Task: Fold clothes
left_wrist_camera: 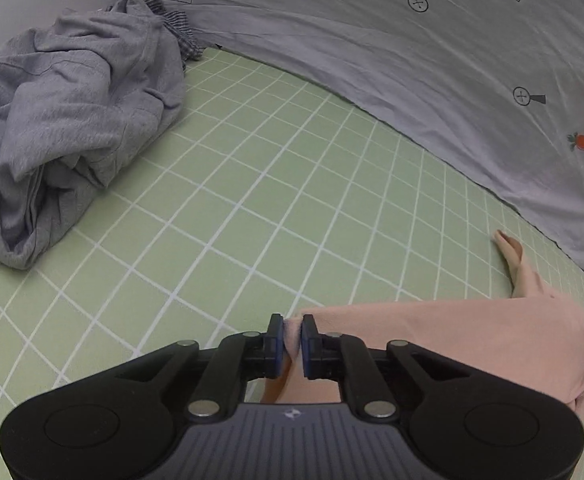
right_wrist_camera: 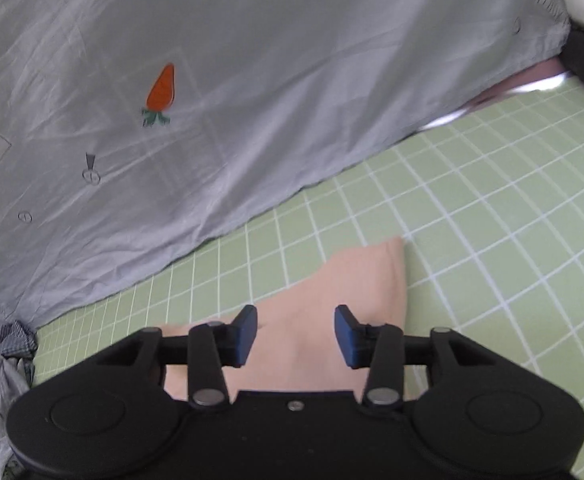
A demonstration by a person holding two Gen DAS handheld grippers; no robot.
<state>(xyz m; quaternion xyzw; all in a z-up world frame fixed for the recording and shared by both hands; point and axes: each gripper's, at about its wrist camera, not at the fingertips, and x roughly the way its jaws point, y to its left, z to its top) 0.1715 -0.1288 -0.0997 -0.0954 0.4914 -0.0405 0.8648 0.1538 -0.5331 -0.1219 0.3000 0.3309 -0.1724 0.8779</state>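
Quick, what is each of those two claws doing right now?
Left gripper: shut on a fold of the pink garment.
Right gripper: open, above the pink garment, gripping nothing.

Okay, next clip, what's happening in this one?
A person with a gripper in each hand is folding a peach garment on a green grid mat. The left gripper has a fold of the peach cloth pinched between its pads. The right gripper hangs open above the same garment, gripping nothing. A crumpled grey garment waits on the mat, and a grey printed sheet lies behind.
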